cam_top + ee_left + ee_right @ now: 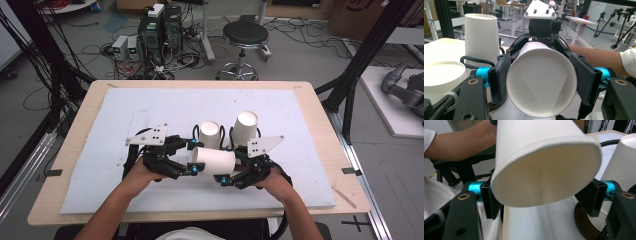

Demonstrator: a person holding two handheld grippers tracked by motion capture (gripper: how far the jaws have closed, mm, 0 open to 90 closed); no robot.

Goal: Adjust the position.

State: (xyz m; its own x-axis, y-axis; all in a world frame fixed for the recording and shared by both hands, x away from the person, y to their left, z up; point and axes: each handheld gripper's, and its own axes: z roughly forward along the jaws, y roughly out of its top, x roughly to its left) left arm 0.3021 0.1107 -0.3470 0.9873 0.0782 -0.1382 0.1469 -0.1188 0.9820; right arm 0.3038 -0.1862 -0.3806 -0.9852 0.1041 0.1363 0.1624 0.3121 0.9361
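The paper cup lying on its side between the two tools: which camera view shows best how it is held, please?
The high view: the sideways cup spans between the left tool and right tool, one at each end. The left gripper view shows pads beside one round end; the right gripper view shows the other end.

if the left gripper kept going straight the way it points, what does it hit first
Most likely the right gripper. The left gripper points along the white paper cup lying sideways between the two, and the right one grips the cup's far end, though depth is unclear.

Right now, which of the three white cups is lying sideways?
The cup held between the two grippers lies on its side, nearest the person. The other two cups, one behind it and one farther right, stand on the table.
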